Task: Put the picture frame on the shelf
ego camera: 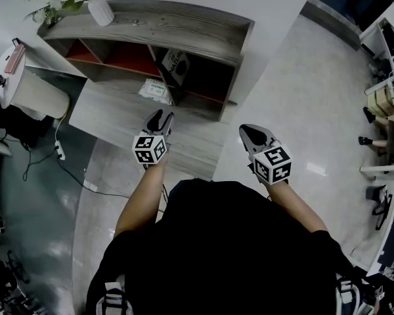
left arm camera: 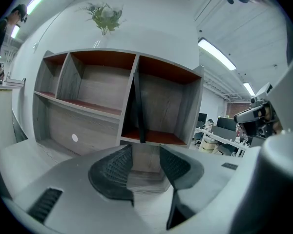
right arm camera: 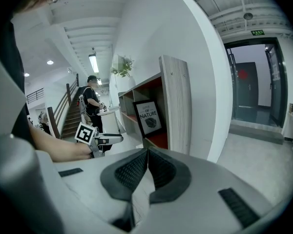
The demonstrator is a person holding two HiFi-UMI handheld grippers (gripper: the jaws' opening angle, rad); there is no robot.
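Observation:
The picture frame (ego camera: 175, 64), black with a white "NATURE" print, leans inside the lower right compartment of the grey wooden shelf (ego camera: 157, 21). In the right gripper view the frame (right arm camera: 149, 116) faces me beside the shelf's end panel (right arm camera: 178, 106). In the left gripper view it shows edge-on as a dark slat (left arm camera: 136, 111). My left gripper (ego camera: 161, 118) hovers in front of that compartment, a little short of it, its jaws (left arm camera: 145, 152) apart and empty. Further right, my right gripper (ego camera: 253, 133) has its jaw tips together (right arm camera: 147, 152) with nothing held.
A potted plant in a white vase (ego camera: 100, 8) stands on the shelf top. A white and green packet (ego camera: 154, 89) lies on the low wooden platform. A white round stand (ego camera: 33, 90) and a power strip (ego camera: 60, 151) are at the left. A person (right arm camera: 94, 108) stands by the stairs.

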